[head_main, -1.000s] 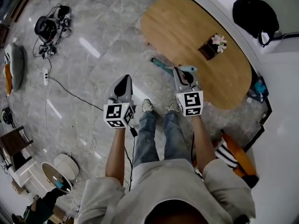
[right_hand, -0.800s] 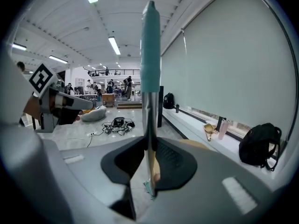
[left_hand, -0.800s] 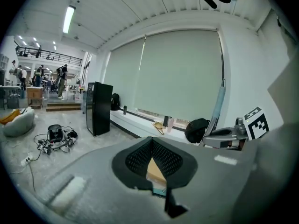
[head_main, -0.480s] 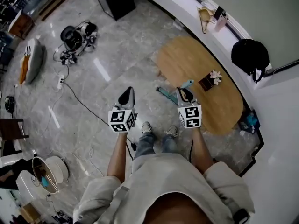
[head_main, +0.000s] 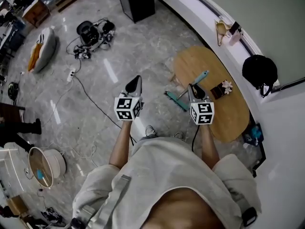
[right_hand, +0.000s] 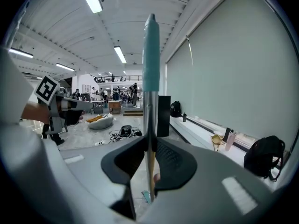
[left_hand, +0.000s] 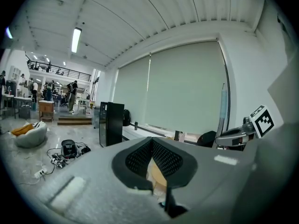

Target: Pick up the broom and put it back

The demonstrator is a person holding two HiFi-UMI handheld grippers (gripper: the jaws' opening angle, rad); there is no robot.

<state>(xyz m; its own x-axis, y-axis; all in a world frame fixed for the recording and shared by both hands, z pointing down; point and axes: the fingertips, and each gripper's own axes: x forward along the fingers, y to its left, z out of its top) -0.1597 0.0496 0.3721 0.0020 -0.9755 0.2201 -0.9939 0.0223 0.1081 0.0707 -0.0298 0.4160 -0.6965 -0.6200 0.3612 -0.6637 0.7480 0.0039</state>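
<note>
Pinching the broom [right_hand: 151,55] by its thin shaft, the right gripper [right_hand: 150,146] holds it nearly upright, with the teal grip end above the jaws. The left gripper [left_hand: 152,143] beside it is empty, its pads pressed together at the tips. In the head view the teal head [head_main: 175,100] sits low, just beside the oval wooden table [head_main: 228,116]. Further off, a black backpack [head_main: 259,70] sits by the wall and a black cabinet [head_main: 137,1] stands on the floor.
</note>
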